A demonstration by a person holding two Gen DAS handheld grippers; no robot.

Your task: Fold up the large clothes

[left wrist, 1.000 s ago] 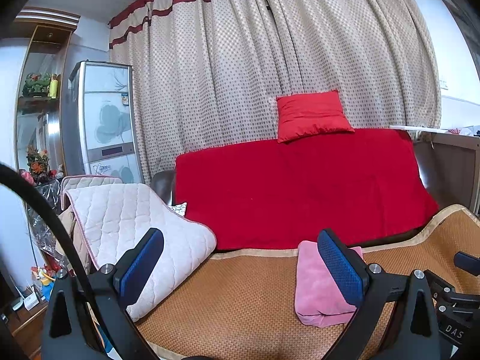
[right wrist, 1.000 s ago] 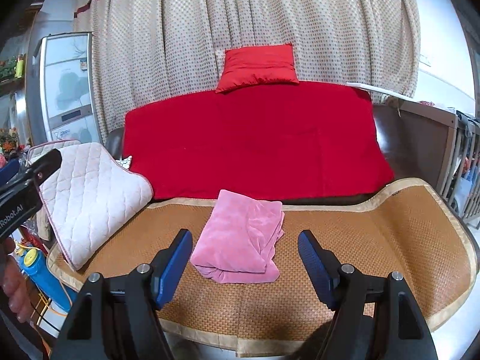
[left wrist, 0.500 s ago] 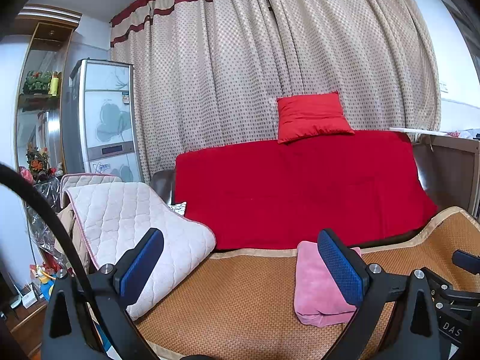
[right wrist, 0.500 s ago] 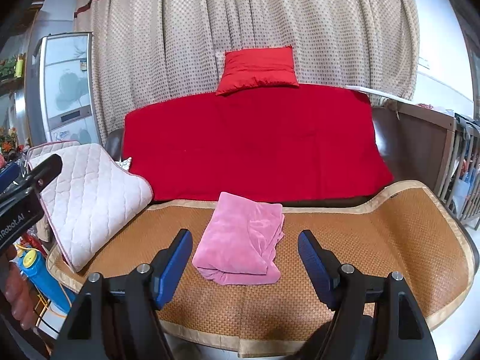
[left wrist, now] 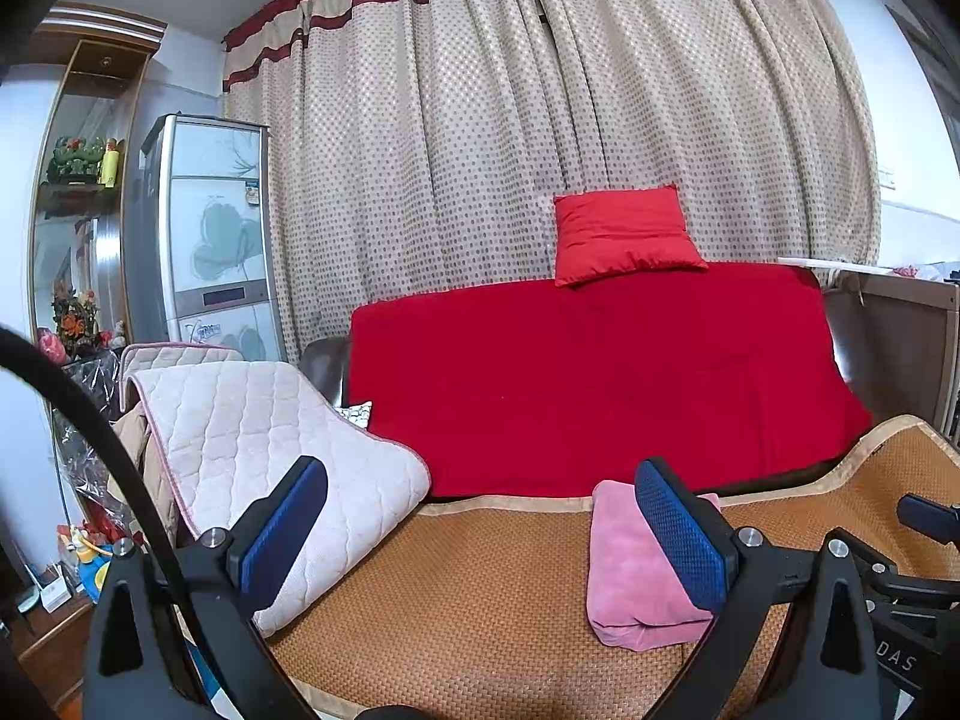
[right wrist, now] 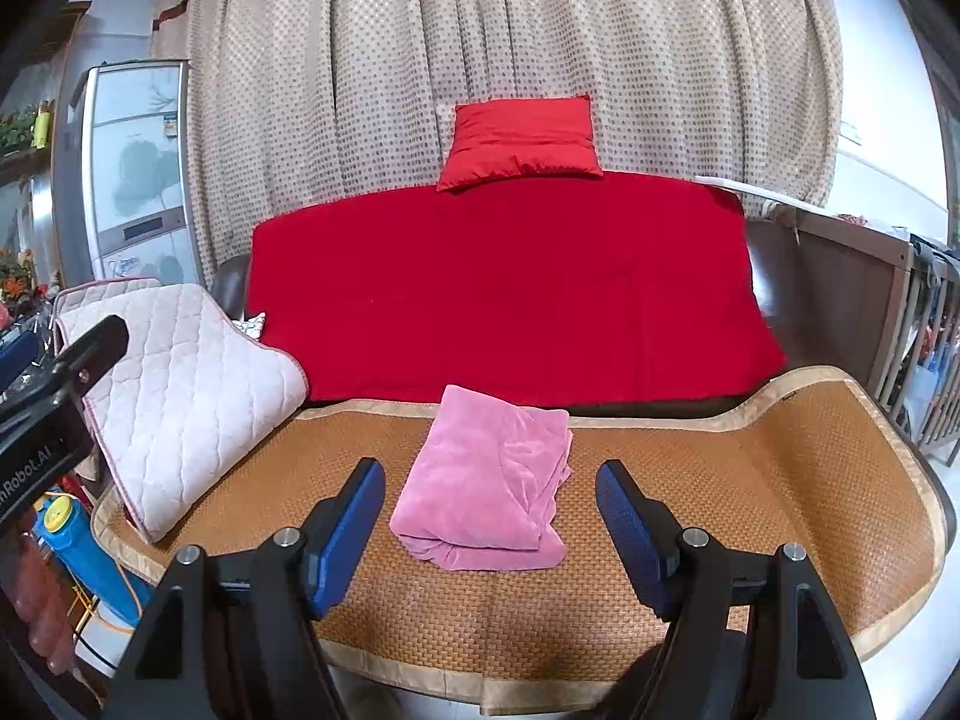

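Nearest the right wrist camera, the right gripper (right wrist: 489, 516) is seen with its blue-padded jaws spread wide and nothing pinched, poised above the woven rattan mat (right wrist: 750, 480). Between and just beyond its fingers, a folded pink garment (right wrist: 489, 486) is laid flat on the mat, untouched. The left gripper (left wrist: 480, 531) is likewise held with jaws spread and empty; in its view the garment (left wrist: 624, 576) is partly hidden behind the right-hand blue pad (left wrist: 681, 531). At the mat's left end, a quilted cream pad (right wrist: 174, 396) edged in pink is draped, its lower edge resting on the mat. To the left of the mat, a blue bottle with a yellow cap (right wrist: 78, 546) is seen lower down. Behind the mat, a sofa back is covered by a red blanket (right wrist: 504, 288), on top of which a red cushion (right wrist: 522, 141) is propped. Farther back, a dotted beige curtain (right wrist: 510, 30) is hung across the wall, and a tall floral-panelled appliance (left wrist: 210, 234) is stood beside a shelf with ornaments (left wrist: 81, 156).
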